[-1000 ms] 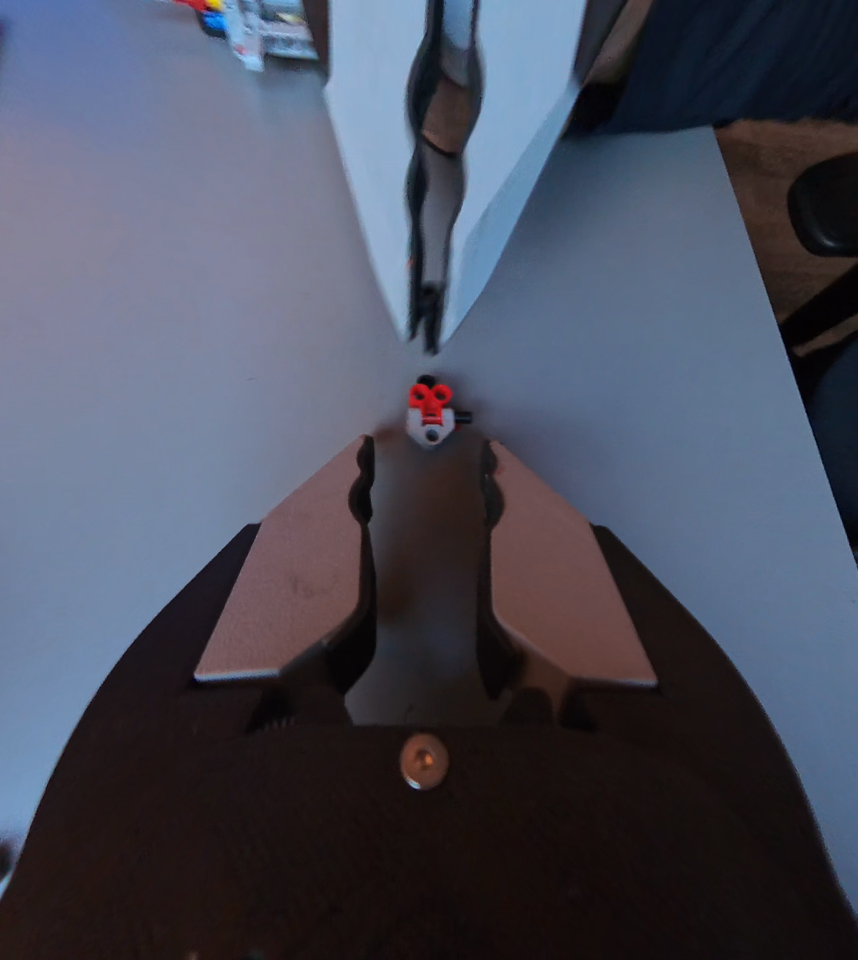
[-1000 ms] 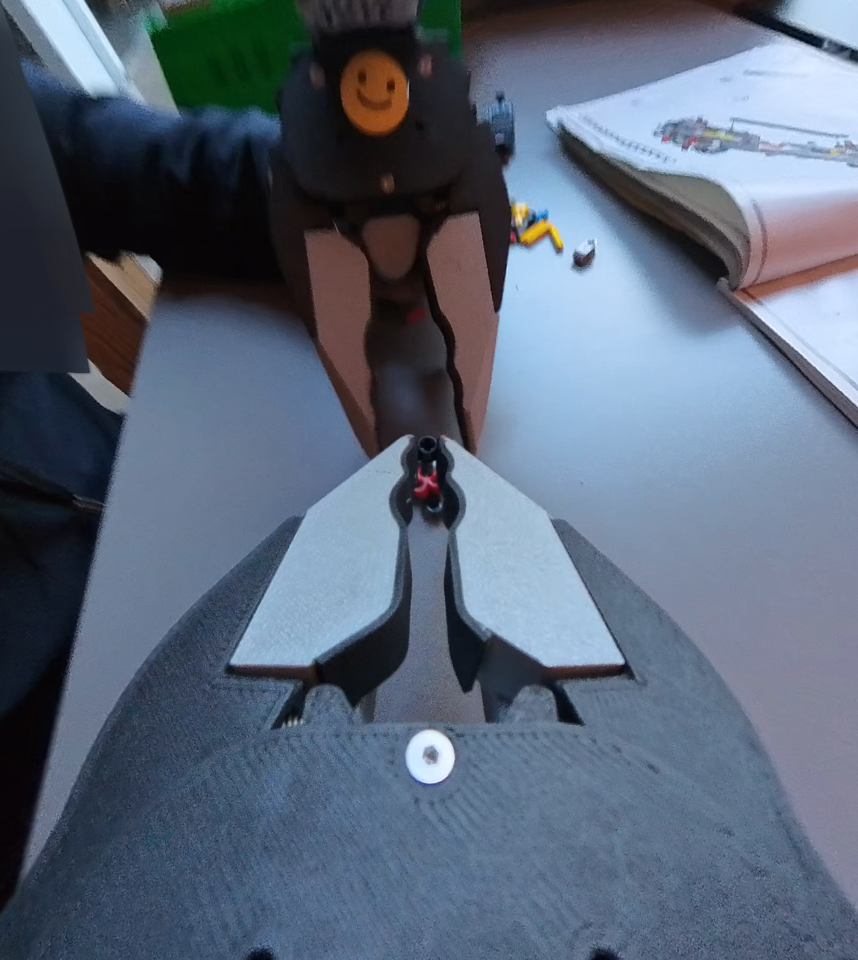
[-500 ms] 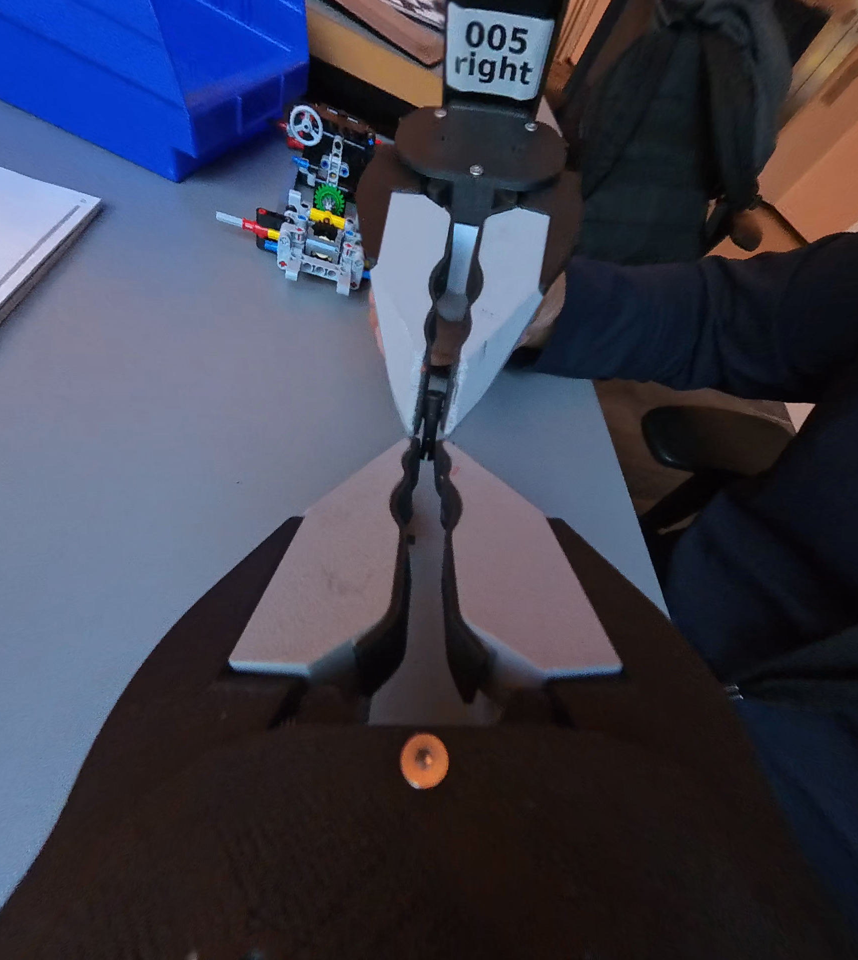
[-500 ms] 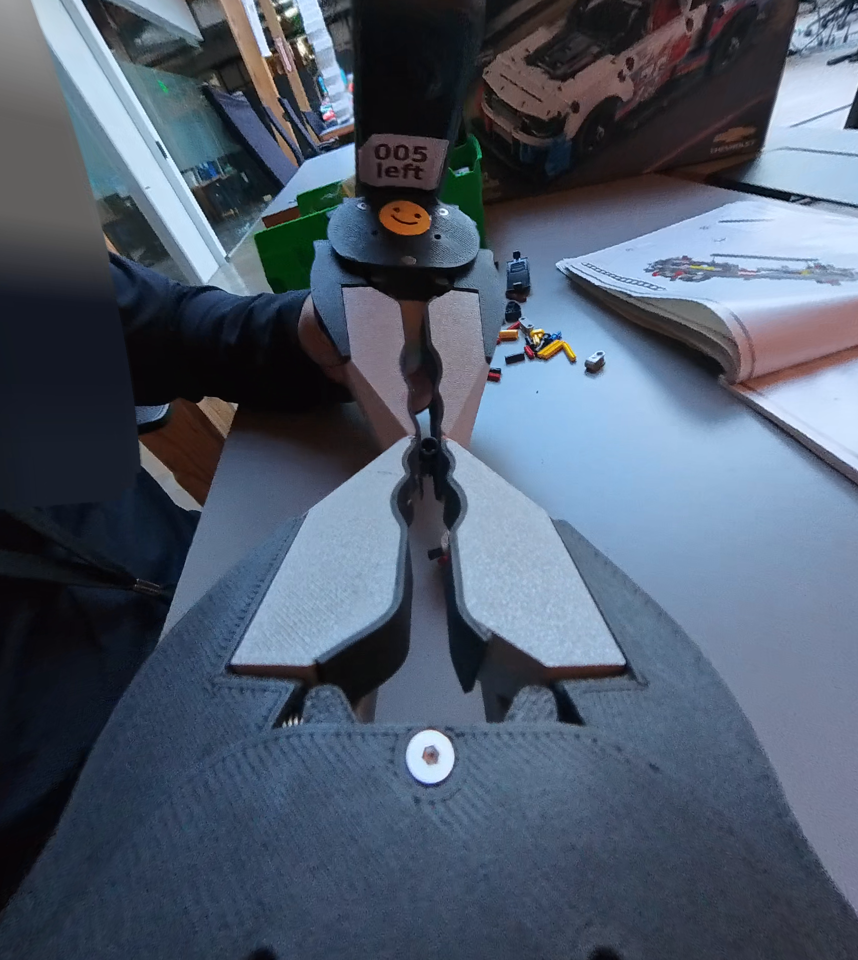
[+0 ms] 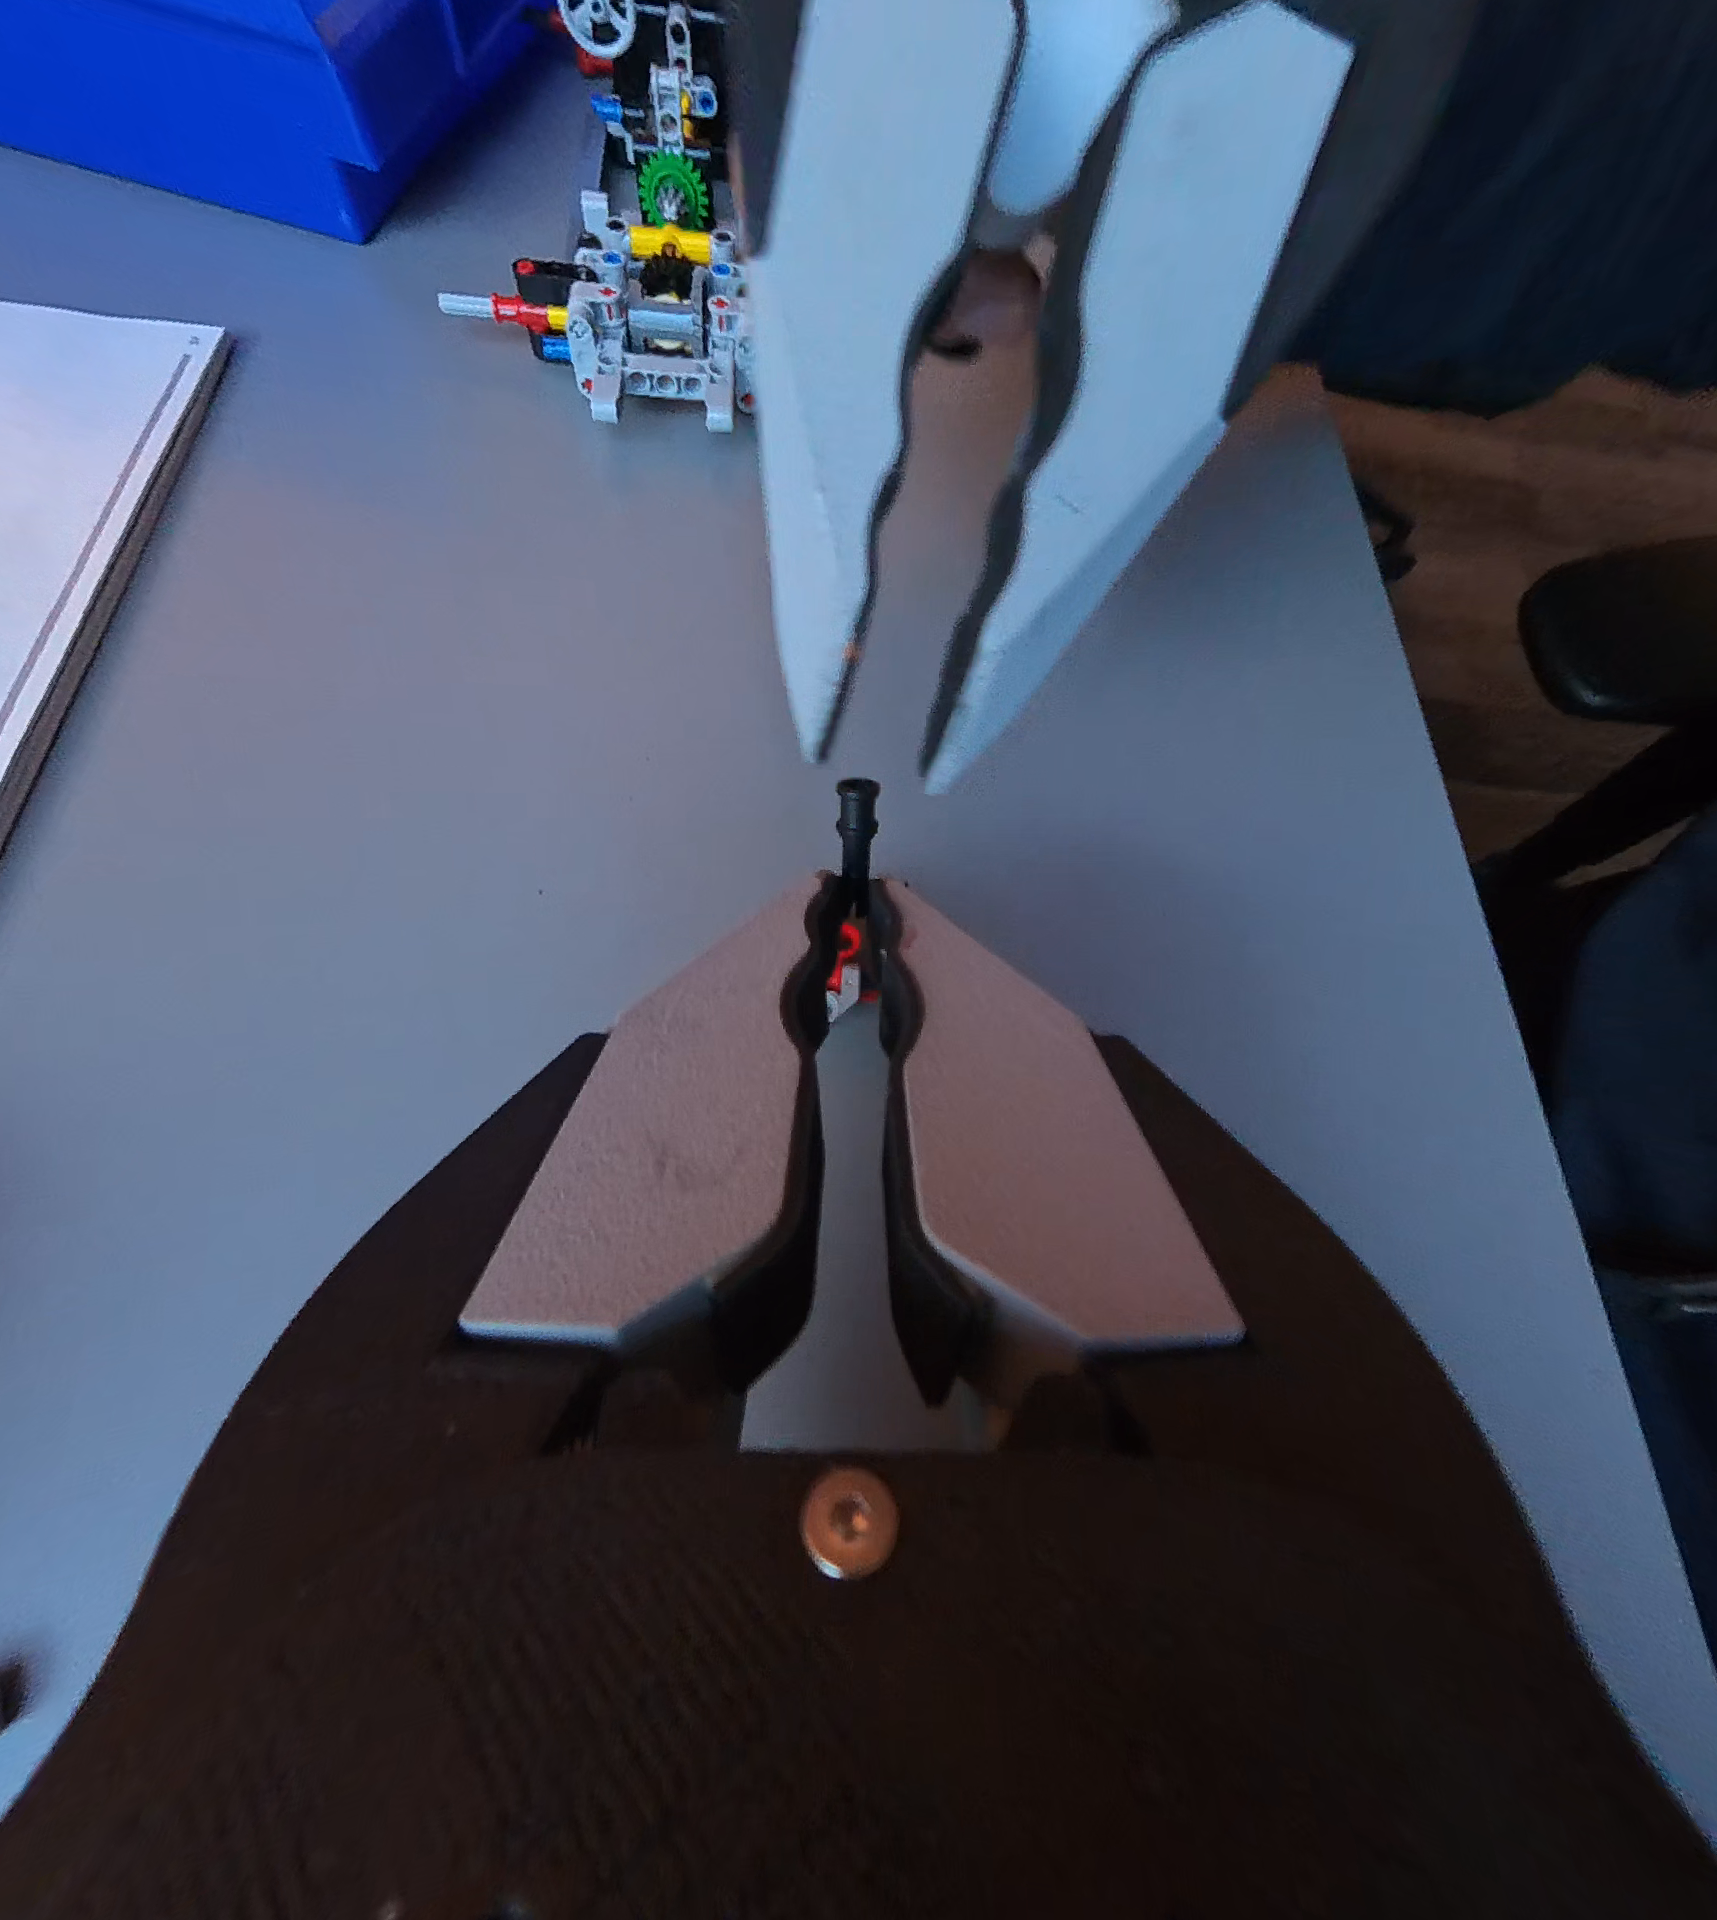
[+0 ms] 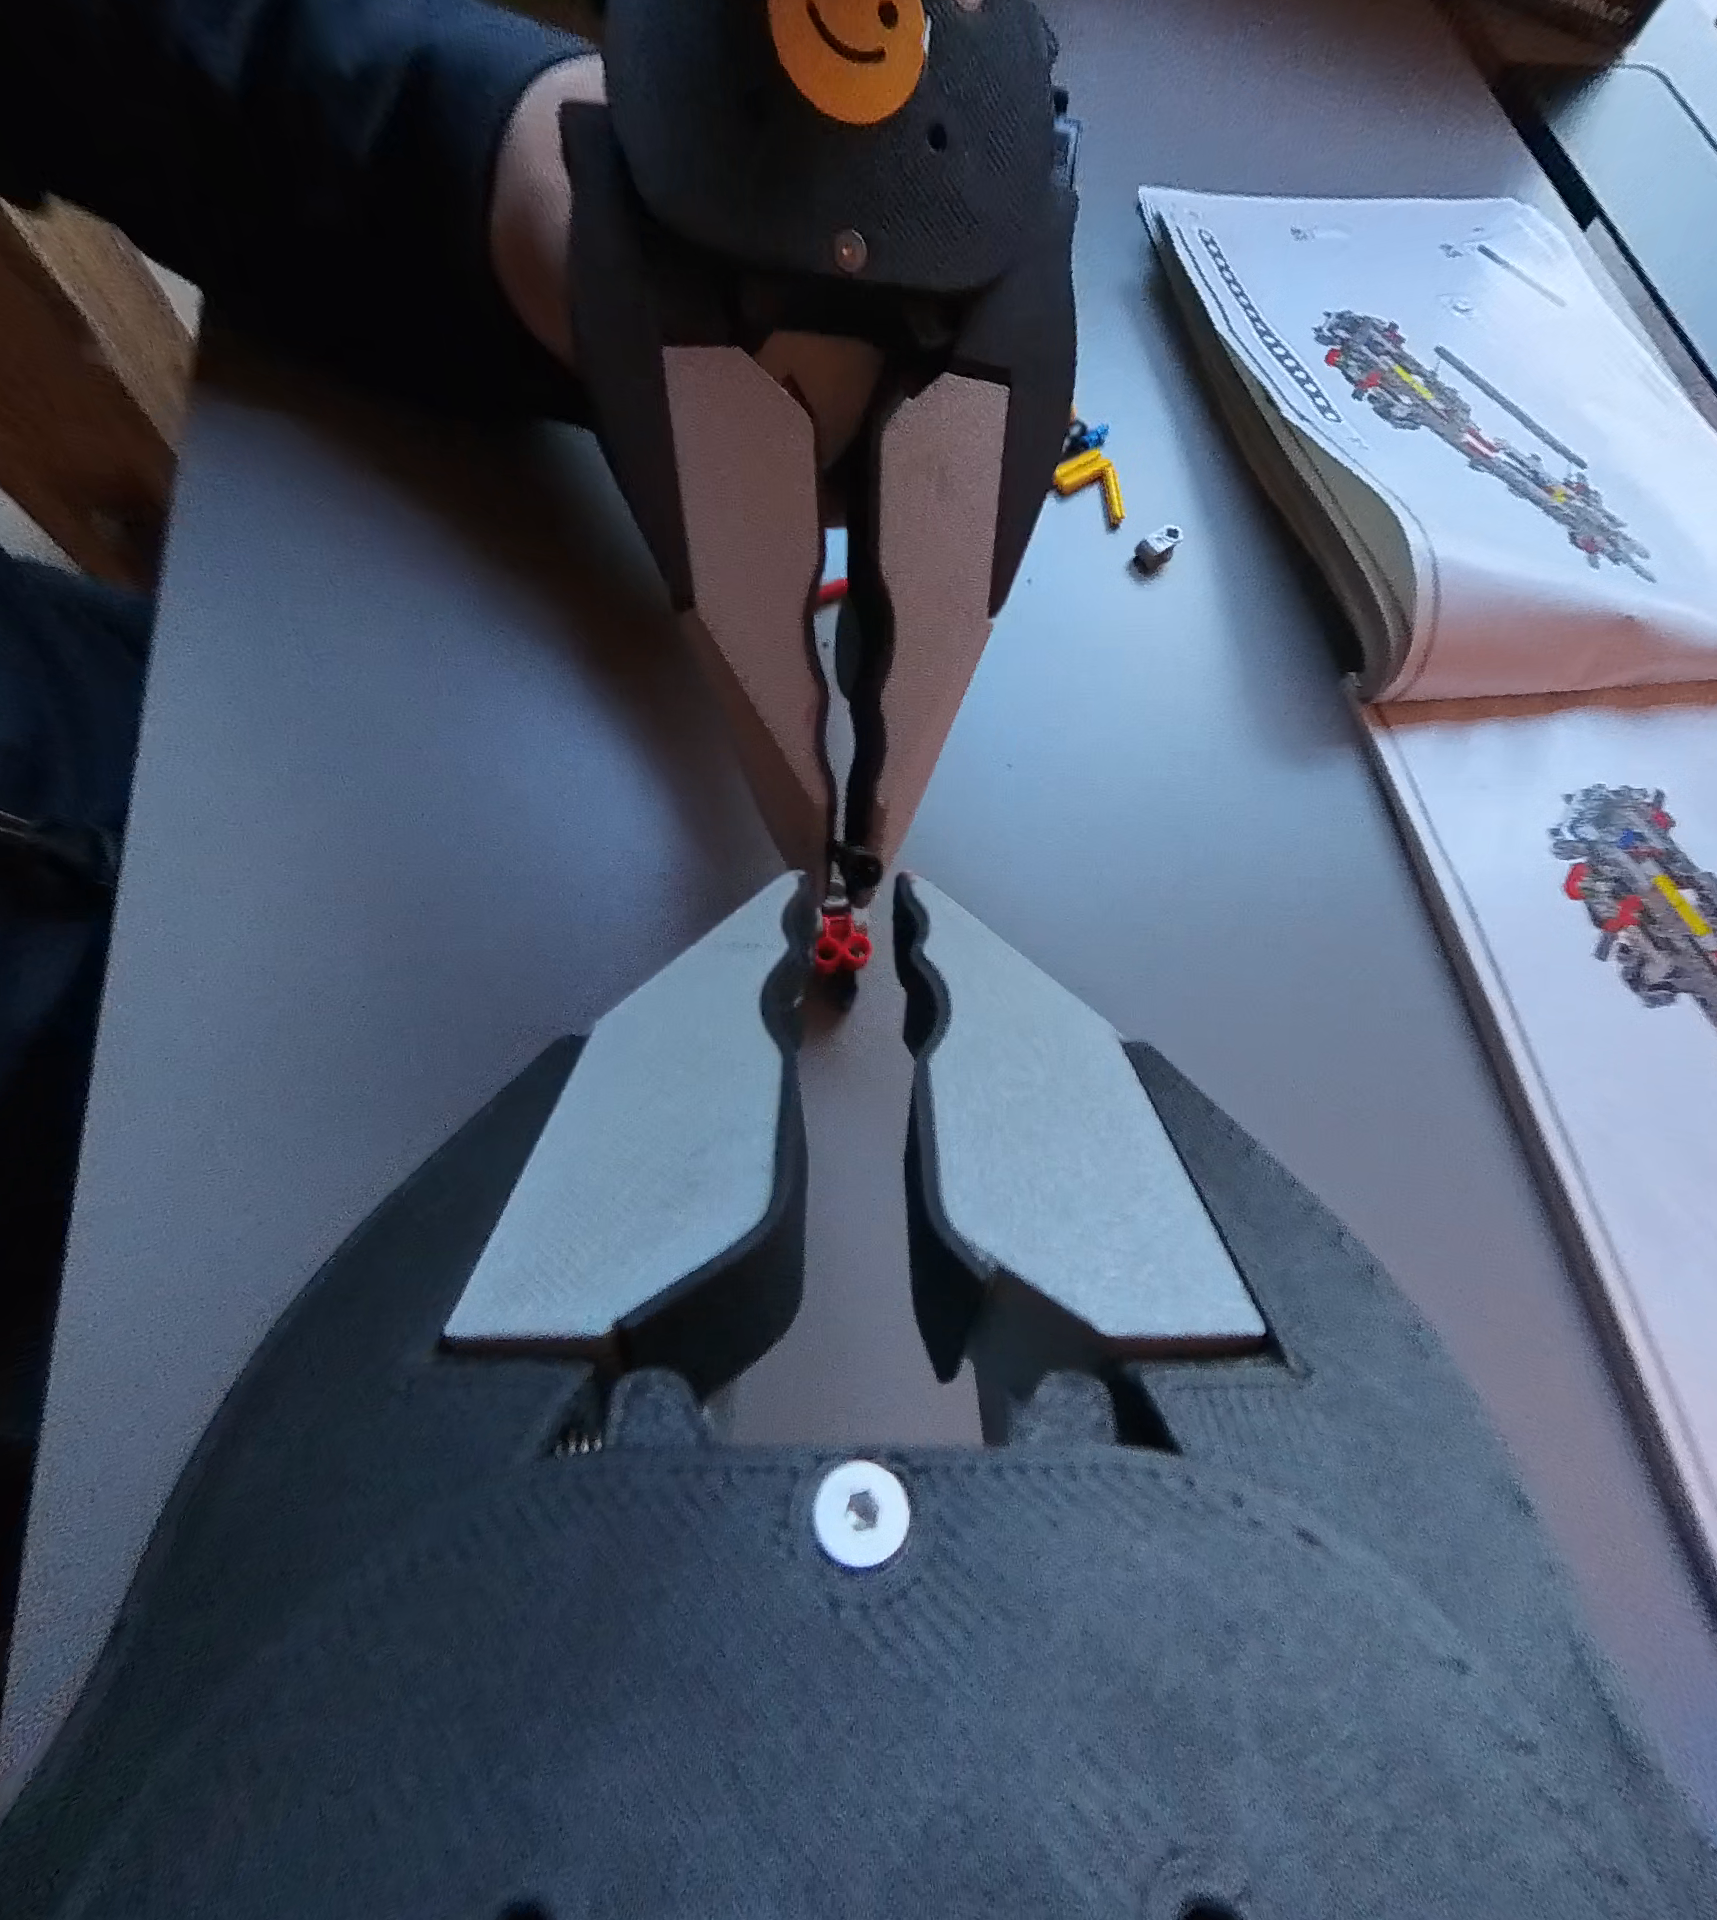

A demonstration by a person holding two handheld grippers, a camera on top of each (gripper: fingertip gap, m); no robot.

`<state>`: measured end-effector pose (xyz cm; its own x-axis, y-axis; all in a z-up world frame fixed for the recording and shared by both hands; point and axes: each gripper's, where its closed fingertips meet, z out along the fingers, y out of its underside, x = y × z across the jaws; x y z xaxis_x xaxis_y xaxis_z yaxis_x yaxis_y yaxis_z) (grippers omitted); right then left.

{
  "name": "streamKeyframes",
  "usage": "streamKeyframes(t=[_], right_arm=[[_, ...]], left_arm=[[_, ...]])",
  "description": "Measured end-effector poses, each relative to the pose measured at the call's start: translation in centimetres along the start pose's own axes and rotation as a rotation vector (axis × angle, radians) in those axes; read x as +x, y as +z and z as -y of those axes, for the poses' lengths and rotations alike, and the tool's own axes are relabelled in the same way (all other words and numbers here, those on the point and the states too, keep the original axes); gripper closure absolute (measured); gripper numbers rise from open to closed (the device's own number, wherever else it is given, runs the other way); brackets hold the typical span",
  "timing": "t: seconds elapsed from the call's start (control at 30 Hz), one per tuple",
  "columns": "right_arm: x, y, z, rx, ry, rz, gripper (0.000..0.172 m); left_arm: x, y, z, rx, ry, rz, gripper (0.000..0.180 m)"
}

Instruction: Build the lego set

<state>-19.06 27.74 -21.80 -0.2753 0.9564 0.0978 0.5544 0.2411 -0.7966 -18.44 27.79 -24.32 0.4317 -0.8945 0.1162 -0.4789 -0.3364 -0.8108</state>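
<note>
The left gripper (image 5: 854, 883) is clamped on a small brick piece (image 5: 849, 961) — red and grey, with a black pin (image 5: 856, 826) jutting forward past its fingertips. Just ahead of that pin the right gripper (image 6: 849, 883) points back at it, jaws parted and pressing on nothing — the red part sits between its tips, nearer one finger. Farther ahead of the left gripper, to its left, a brick assembly (image 5: 656, 301) stands on the grey table (image 5: 418, 675). An open instruction booklet (image 6: 1456, 436) lies right of the right gripper.
</note>
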Motion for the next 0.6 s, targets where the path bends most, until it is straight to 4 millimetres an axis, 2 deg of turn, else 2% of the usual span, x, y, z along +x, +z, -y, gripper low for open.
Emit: streamKeyframes(t=[0.3, 0.6], right_arm=[[-0.69, 0.91, -0.49, -0.154, -0.097, 0.036, 0.169], [-0.67, 0.96, -0.43, -0.186, -0.108, 0.052, 0.168]], left_arm=[[0.54, 0.32, -0.78, -0.056, 0.058, 0.023, 0.179], [0.48, 0.1, -0.71, -0.045, 0.072, 0.034, 0.179]])
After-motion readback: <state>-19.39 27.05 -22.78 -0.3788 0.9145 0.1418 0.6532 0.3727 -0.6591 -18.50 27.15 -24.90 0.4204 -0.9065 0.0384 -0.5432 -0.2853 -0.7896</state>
